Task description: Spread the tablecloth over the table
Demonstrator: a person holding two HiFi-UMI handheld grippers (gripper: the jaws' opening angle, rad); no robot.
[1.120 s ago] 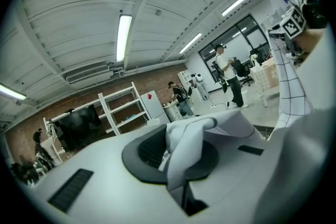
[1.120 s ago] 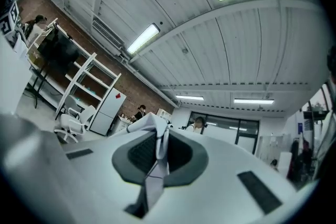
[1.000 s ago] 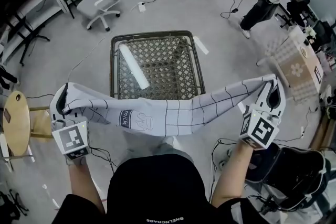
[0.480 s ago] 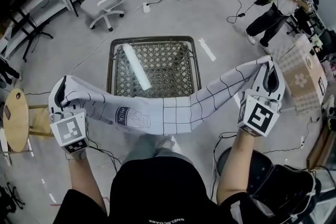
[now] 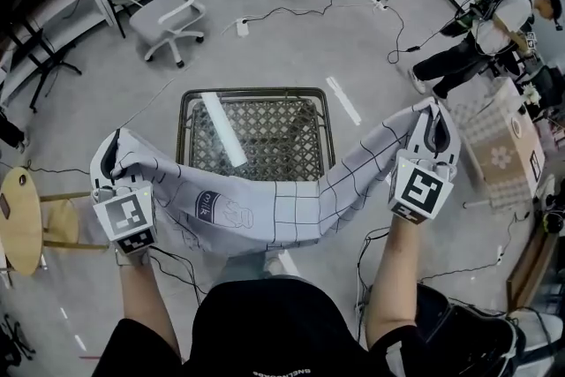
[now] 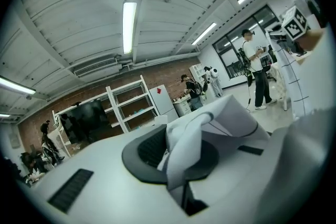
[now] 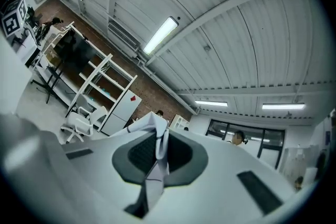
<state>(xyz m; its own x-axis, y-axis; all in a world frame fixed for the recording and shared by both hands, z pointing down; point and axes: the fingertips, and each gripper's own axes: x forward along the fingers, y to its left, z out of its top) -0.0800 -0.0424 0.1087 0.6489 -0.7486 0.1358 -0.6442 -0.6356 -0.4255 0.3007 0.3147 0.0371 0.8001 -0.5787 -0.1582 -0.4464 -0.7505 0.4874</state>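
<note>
A white tablecloth [image 5: 265, 203] with a thin black grid and a small printed figure hangs as a sagging band between my two grippers, over the near edge of the table [image 5: 256, 93], a dark metal frame with a lattice top. My left gripper [image 5: 113, 156] is shut on the cloth's left end; a bunched corner [image 6: 197, 134] is pinched between its pads. My right gripper [image 5: 434, 121] is shut on the right end, and a folded strip of cloth [image 7: 157, 152] sticks up from its jaws. Both grippers point roughly level.
A white tube [image 5: 222, 130] lies on the lattice top. A white office chair [image 5: 168, 6] stands beyond the table; a round wooden stool [image 5: 19, 221] is at my left. Cables run across the floor. A person [image 5: 481, 40] stands at far right near a patterned box [image 5: 505, 132].
The table has slid lower and nearer in the head view. Both grippers have shifted with the cloth, the right one leftward and up, the cloth still stretched between them.
</note>
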